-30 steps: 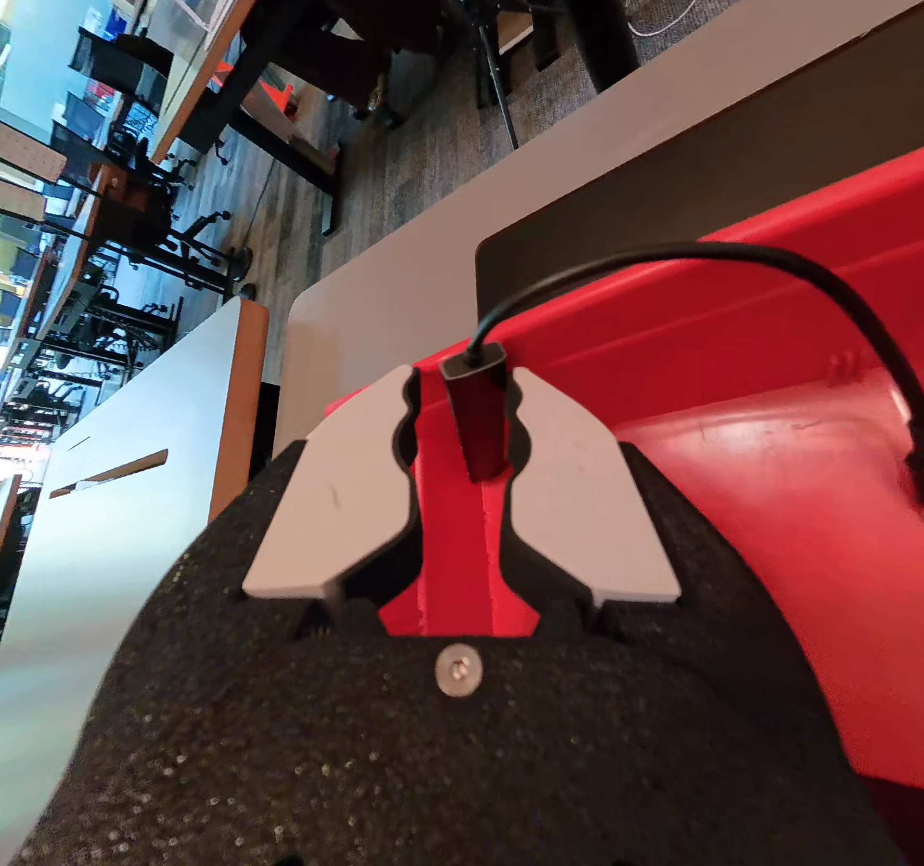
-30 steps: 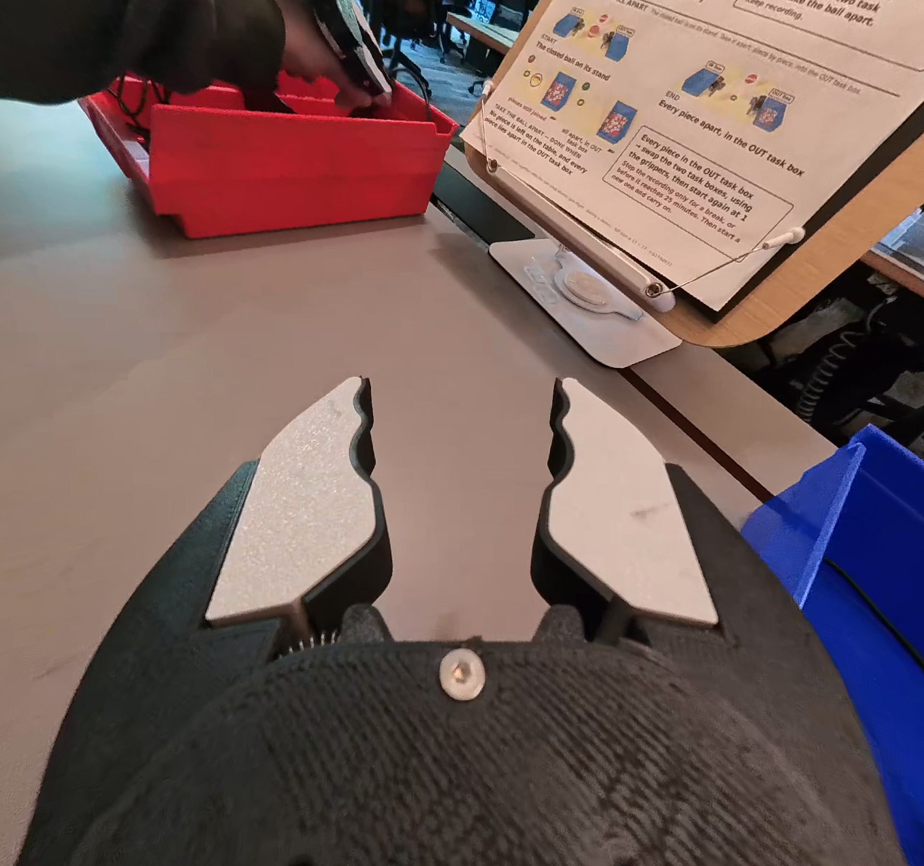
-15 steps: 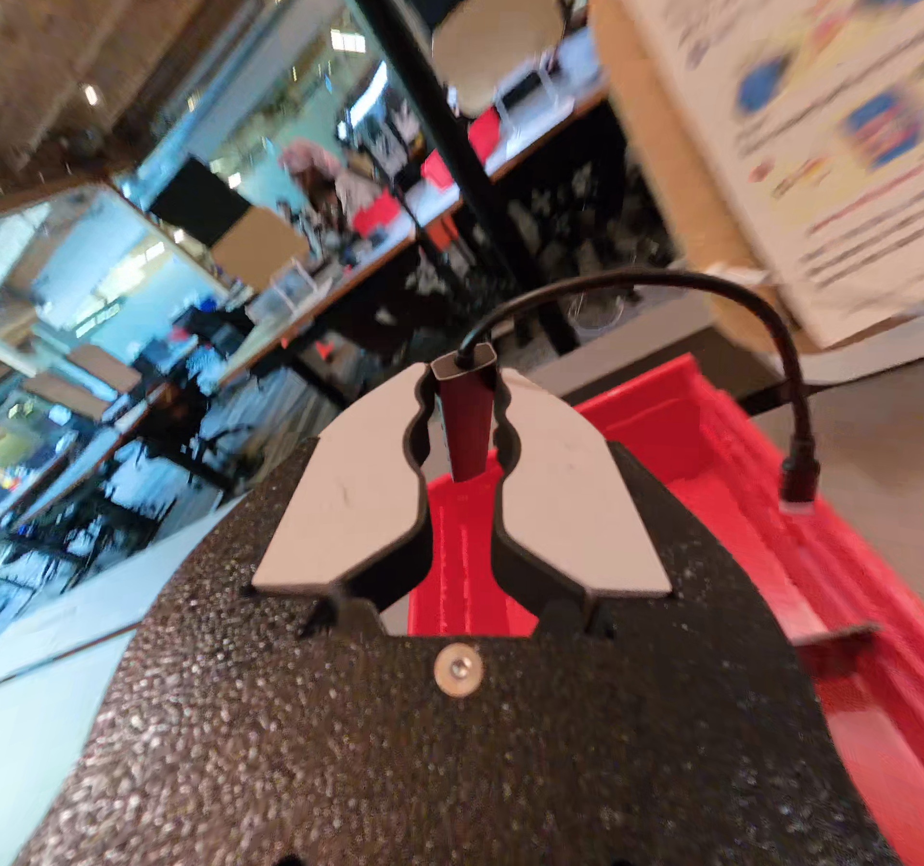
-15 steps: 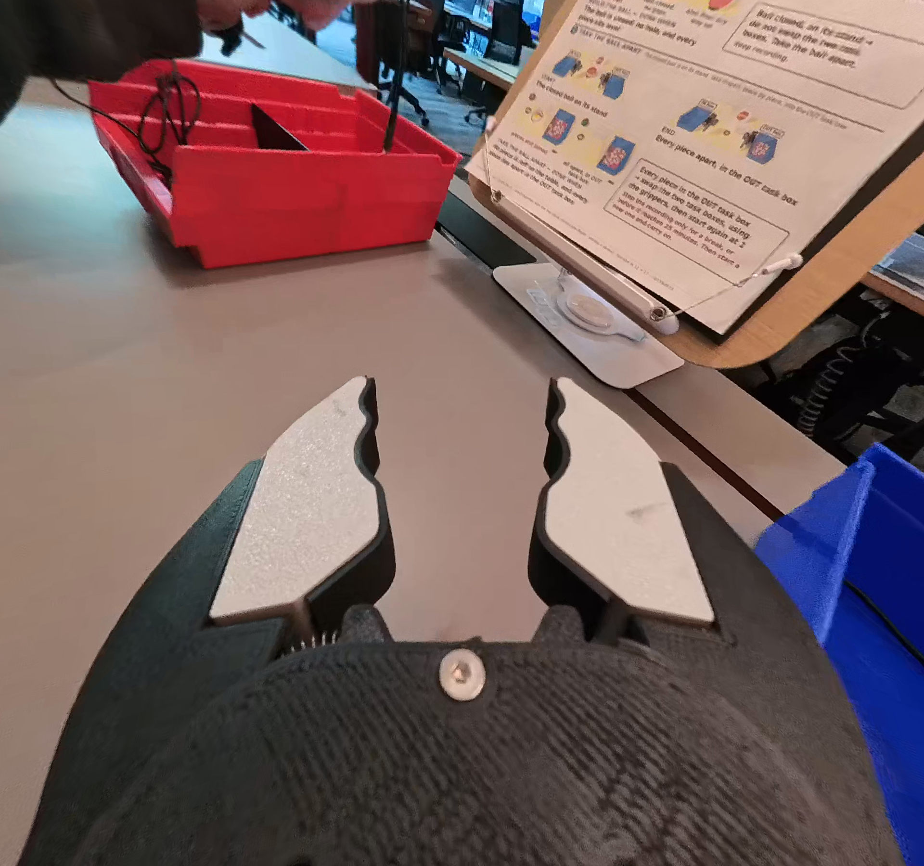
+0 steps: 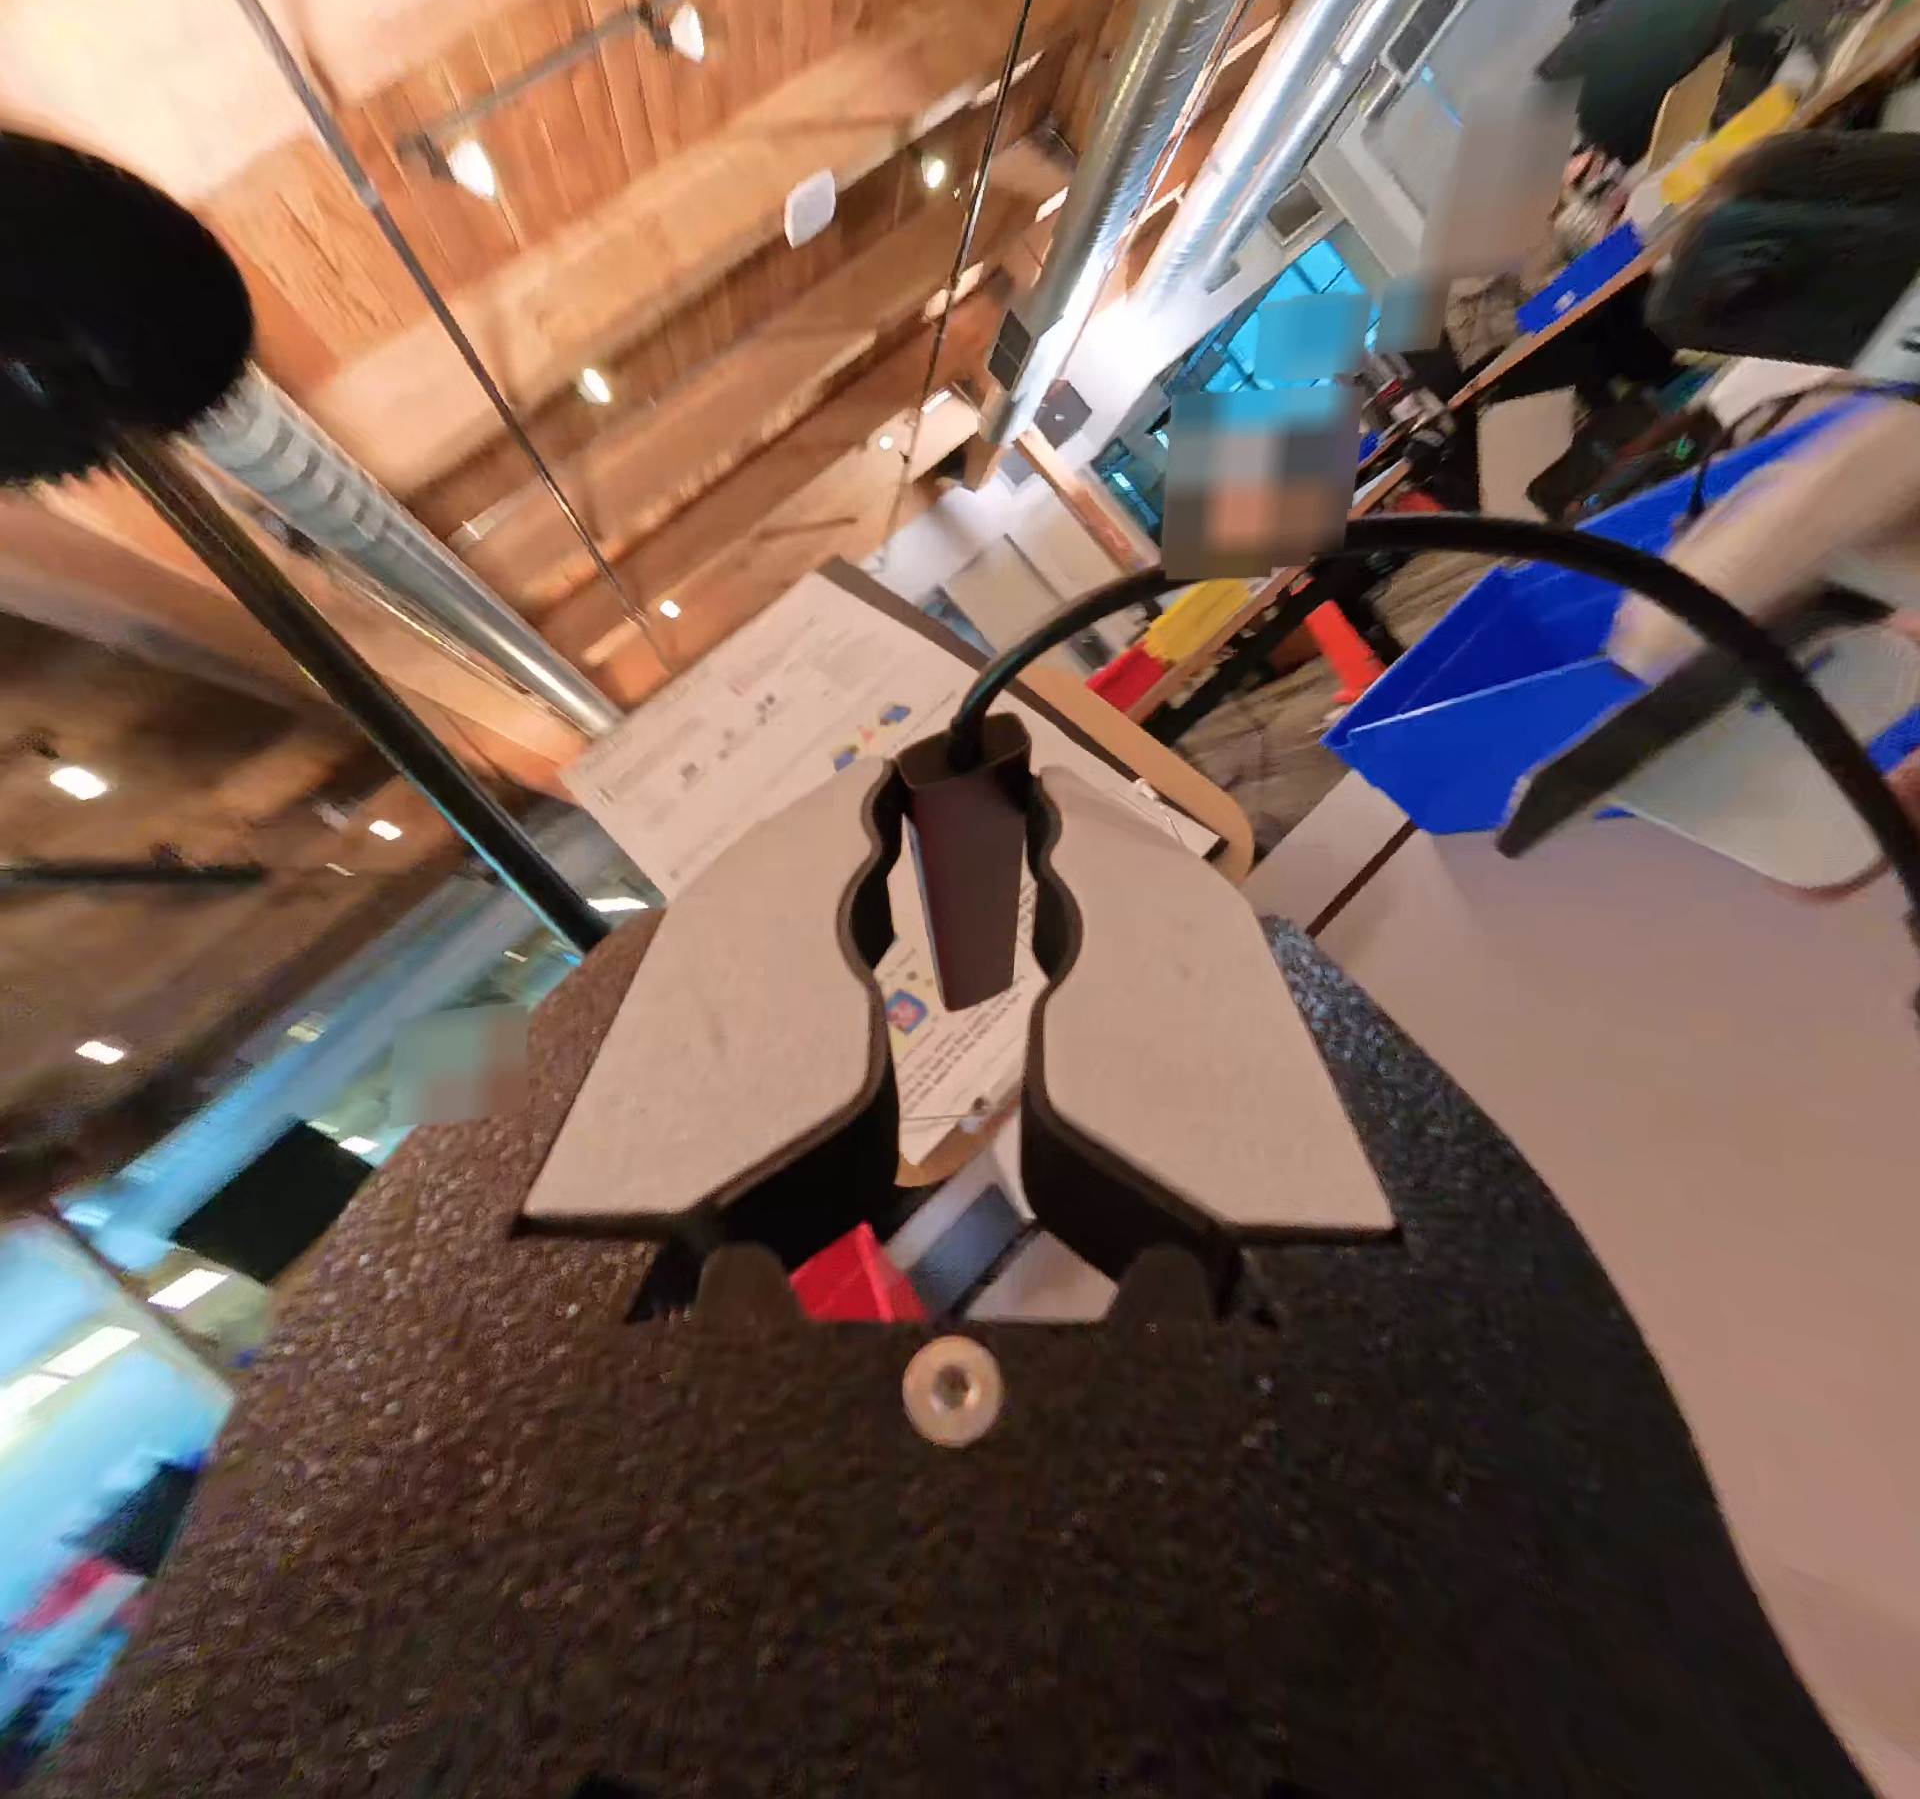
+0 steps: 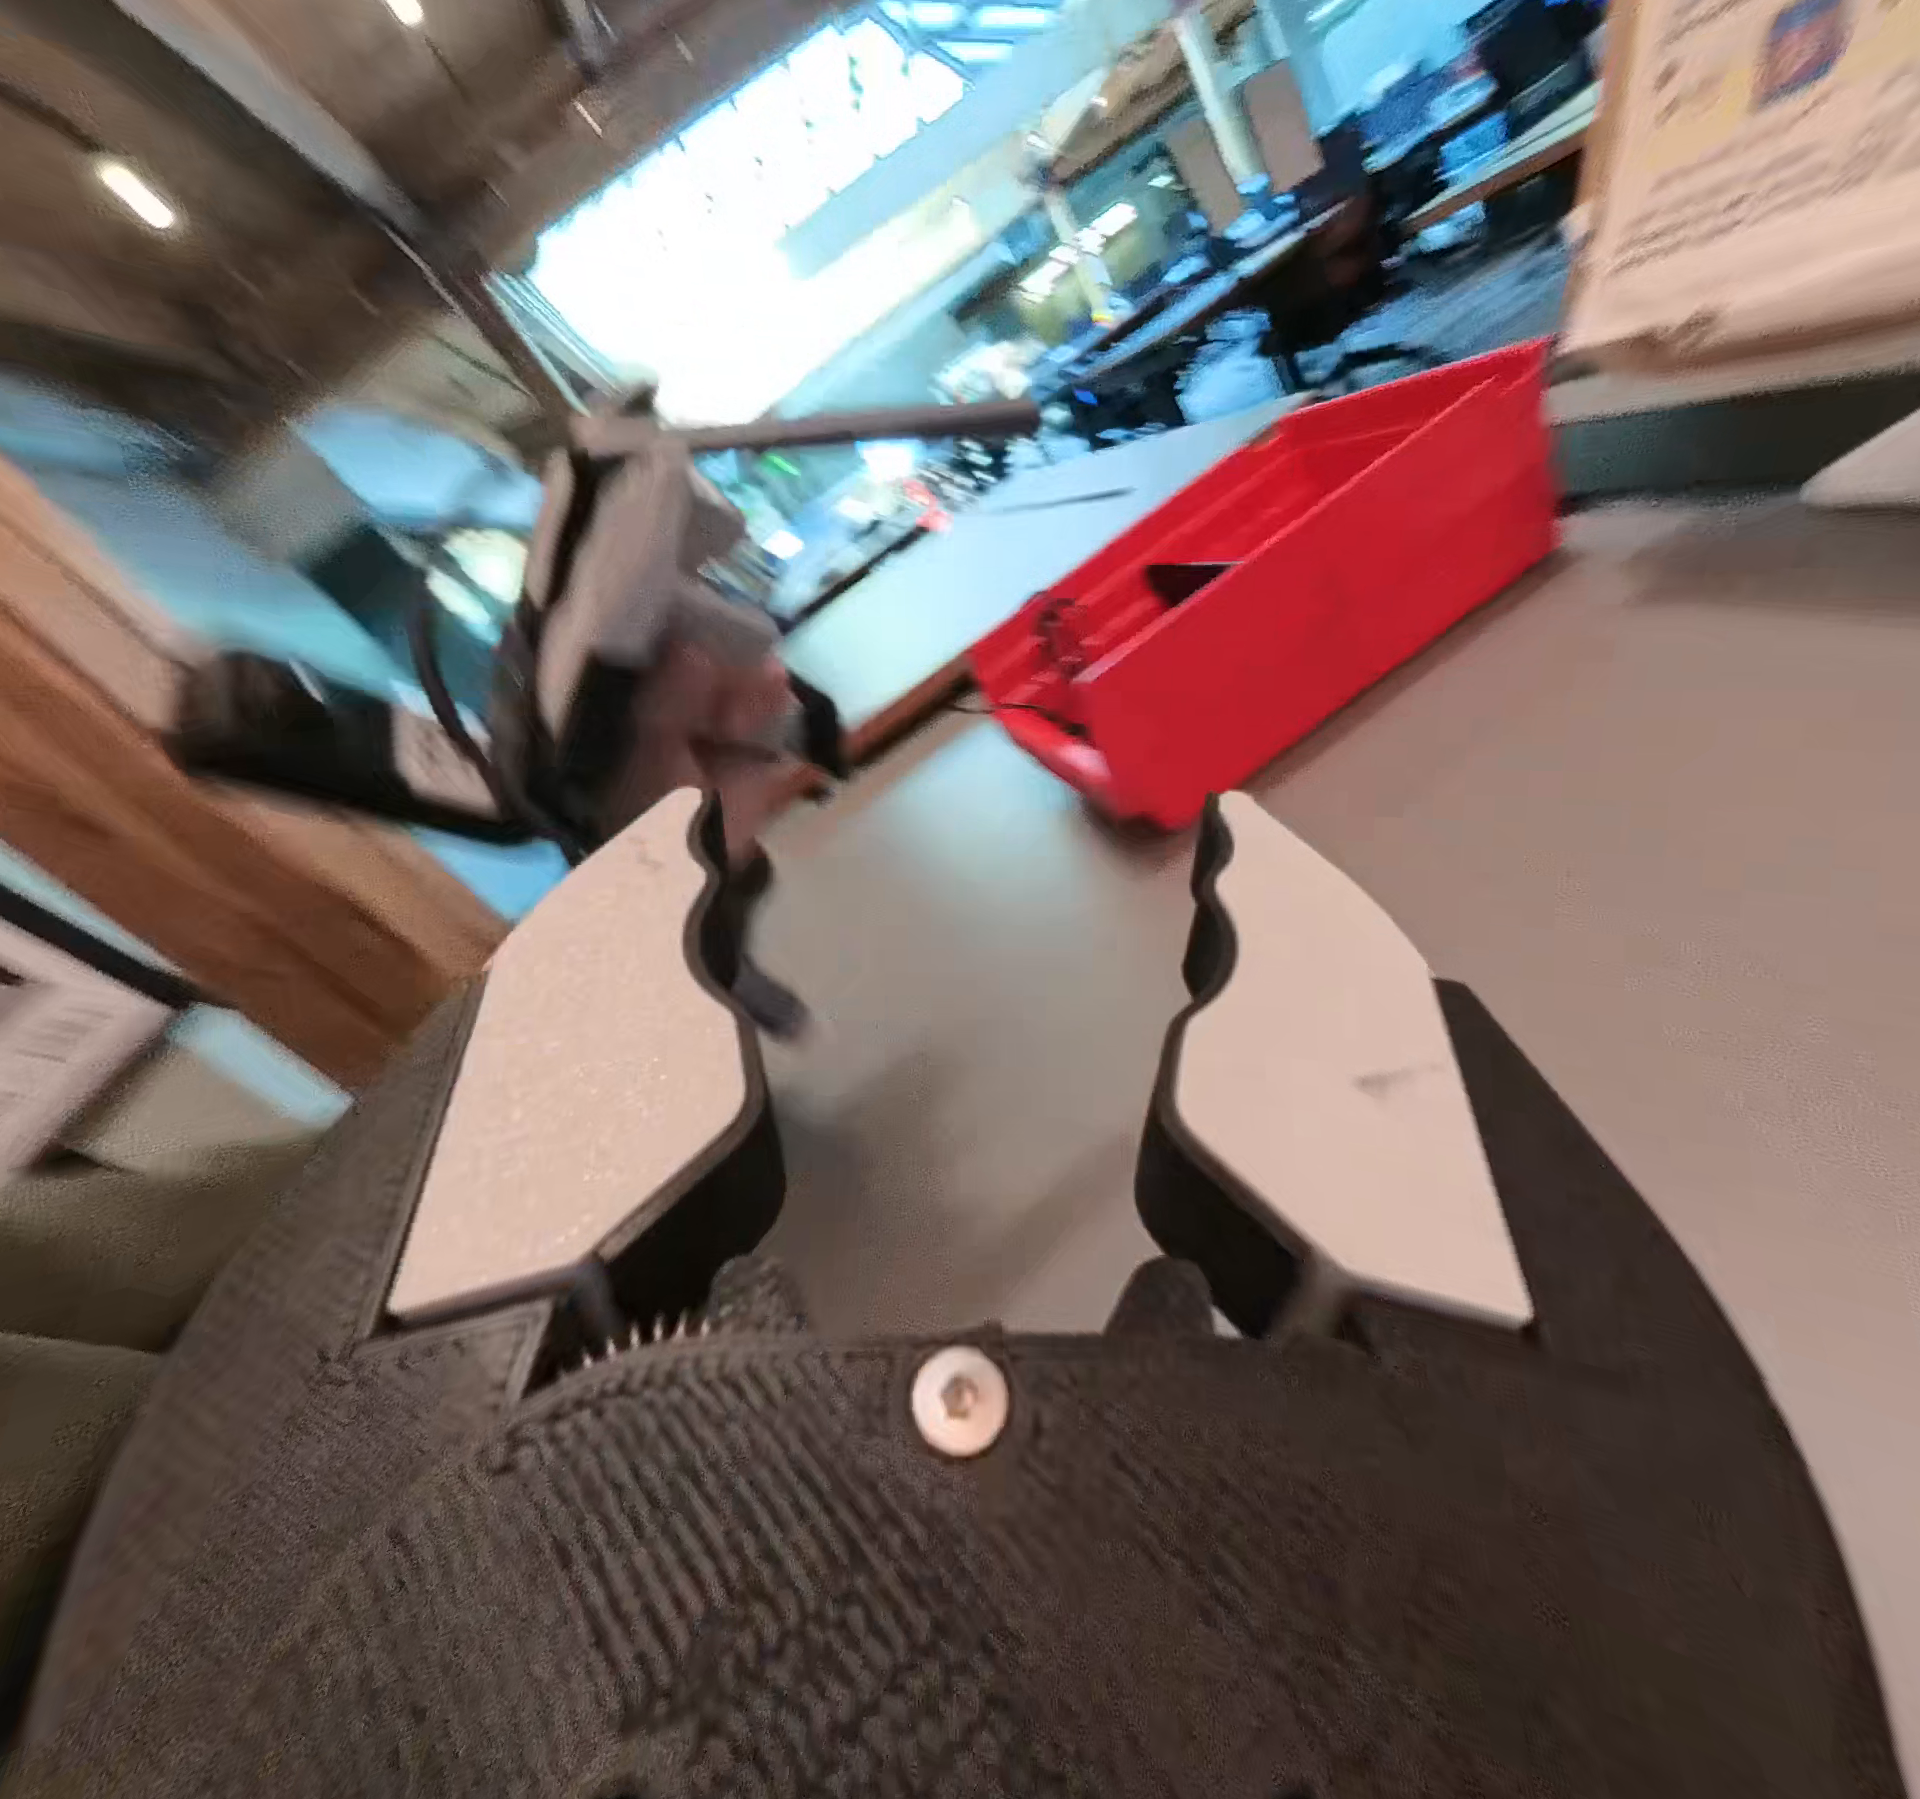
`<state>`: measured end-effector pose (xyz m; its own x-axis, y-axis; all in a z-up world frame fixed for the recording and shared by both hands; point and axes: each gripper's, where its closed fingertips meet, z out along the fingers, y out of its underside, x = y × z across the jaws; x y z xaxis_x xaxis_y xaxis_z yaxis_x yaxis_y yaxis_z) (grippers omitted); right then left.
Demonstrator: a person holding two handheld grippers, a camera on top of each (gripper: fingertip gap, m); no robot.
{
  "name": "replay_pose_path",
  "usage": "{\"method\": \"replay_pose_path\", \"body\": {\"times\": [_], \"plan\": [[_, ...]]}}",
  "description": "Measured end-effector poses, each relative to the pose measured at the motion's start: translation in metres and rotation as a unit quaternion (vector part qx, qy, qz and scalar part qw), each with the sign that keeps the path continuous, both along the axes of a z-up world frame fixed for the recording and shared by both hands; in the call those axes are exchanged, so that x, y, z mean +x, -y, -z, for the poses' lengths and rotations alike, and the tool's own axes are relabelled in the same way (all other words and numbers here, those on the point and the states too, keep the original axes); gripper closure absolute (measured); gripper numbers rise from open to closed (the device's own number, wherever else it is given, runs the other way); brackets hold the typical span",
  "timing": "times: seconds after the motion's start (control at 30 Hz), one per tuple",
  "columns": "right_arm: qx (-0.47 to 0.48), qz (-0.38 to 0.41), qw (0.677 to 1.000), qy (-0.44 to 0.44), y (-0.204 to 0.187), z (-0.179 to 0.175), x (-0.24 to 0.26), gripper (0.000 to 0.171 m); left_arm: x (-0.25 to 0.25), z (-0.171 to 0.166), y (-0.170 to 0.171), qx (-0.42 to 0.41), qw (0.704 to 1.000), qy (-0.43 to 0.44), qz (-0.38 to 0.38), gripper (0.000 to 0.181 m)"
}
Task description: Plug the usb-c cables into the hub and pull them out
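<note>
Fingers of my left gripper pinch the dark hub, raised well above the red bin (presumably so its ports face my other hand). Its black cable arcs away. Right gripper gapes wide, empty, near that bin.

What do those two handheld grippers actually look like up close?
Both look alike. The left gripper and right gripper each have a rough black body with a silver screw in the middle. Two flat pale grey fingers stick forward, with wavy black inner edges. A small spring shows at the right one's base.
</note>
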<state>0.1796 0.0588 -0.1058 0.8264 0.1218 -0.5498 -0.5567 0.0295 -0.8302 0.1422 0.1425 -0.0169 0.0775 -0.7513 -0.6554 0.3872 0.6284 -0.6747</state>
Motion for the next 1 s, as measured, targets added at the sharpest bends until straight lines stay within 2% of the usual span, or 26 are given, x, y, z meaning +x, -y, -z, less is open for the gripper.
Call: {"method": "replay_pose_path", "body": {"times": [0.03,0.1,0.23,0.4,0.47,0.63,0.73,0.8,0.87,0.93,1.0], "plan": [[0.026,-0.017,0.998,-0.048,0.005,-0.006,-0.007,0.086,-0.011,0.006,0.017,0.034,0.999,0.016,-0.015,0.159],[0.057,-0.022,0.991,-0.119,0.015,-0.011,-0.013,0.098,-0.033,0.017,0.053,0.115,0.991,0.055,-0.04,0.159],[0.066,-0.084,0.979,-0.176,0.019,-0.009,-0.039,0.103,-0.053,0.037,0.109,0.262,0.956,0.107,-0.07,0.159],[0.088,-0.164,0.959,-0.212,0.008,-0.016,-0.055,0.111,-0.051,0.057,0.137,0.336,0.929,0.138,-0.07,0.16],[0.12,-0.209,0.942,-0.231,0.009,-0.025,-0.058,0.136,-0.045,0.068,0.14,0.349,0.926,0.133,-0.06,0.16],[0.104,-0.248,0.934,-0.234,0.007,-0.011,-0.066,0.146,-0.039,0.08,0.138,0.349,0.926,0.134,-0.055,0.16],[0.125,-0.243,0.938,-0.213,0.01,-0.013,-0.063,0.151,-0.039,0.083,0.136,0.356,0.924,0.13,-0.055,0.16],[0.137,-0.241,0.938,-0.208,0.016,-0.02,-0.058,0.159,-0.036,0.088,0.132,0.342,0.933,0.101,-0.039,0.159],[0.134,-0.223,0.948,-0.184,0.024,-0.025,-0.05,0.161,-0.037,0.088,0.128,0.278,0.959,0.056,0.016,0.147],[0.132,-0.214,0.955,-0.158,0.034,-0.03,-0.043,0.158,-0.043,0.077,0.123,0.165,0.982,0.014,0.087,0.136],[0.122,-0.198,0.963,-0.134,0.041,-0.03,-0.035,0.161,-0.047,0.059,0.115,0.032,0.985,-0.024,0.166,0.136]]}}
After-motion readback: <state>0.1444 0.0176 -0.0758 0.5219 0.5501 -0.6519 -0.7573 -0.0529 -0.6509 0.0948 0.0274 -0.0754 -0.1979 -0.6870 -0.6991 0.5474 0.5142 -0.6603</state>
